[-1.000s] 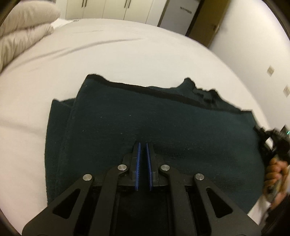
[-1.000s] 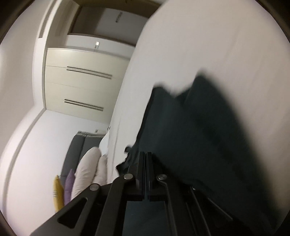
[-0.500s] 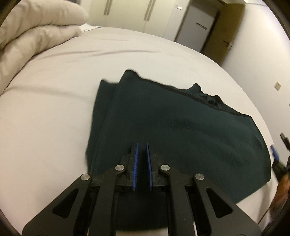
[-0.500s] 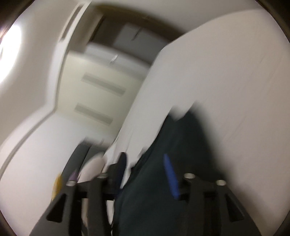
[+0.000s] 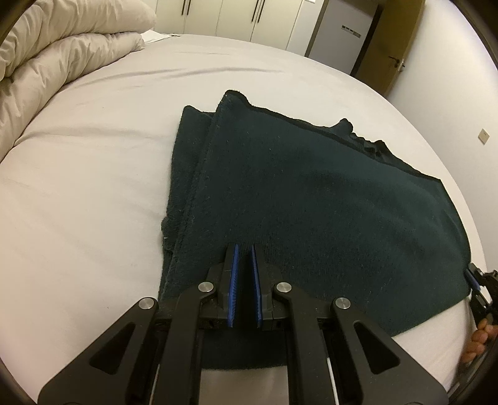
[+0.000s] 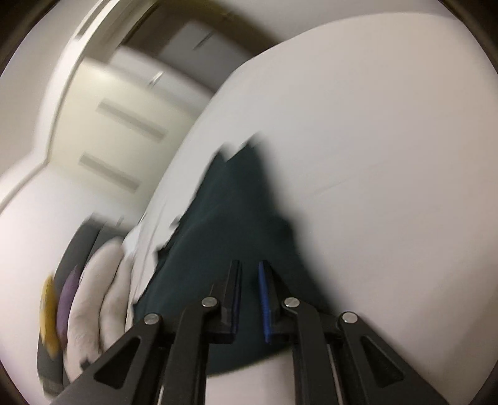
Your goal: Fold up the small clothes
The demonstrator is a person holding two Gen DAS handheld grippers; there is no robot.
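Note:
A dark green knitted garment [image 5: 311,202] lies folded flat on the white bed [image 5: 93,187], with a doubled edge on its left. My left gripper [image 5: 244,249] hovers over the garment's near edge, jaws shut with only a thin slit and nothing between them. In the left wrist view my right gripper [image 5: 476,280] sits just off the garment's right edge, a person's fingers behind it. In the blurred right wrist view the right gripper [image 6: 250,264] points along the garment [image 6: 224,218]. Its jaws are closing, a gap still shows, and the pads press on nothing.
A rumpled white duvet [image 5: 62,56] is piled at the bed's far left. Pale wardrobe doors [image 5: 249,15] and a brown door [image 5: 389,46] stand beyond the bed. Yellow [image 6: 48,314] and purple [image 6: 67,299] cushions lie past the duvet. The bed's right edge is close to the garment.
The right gripper let go of the garment's right edge, opened wide, drew back and has partly closed again. The left gripper slid back toward the garment's near edge, still shut.

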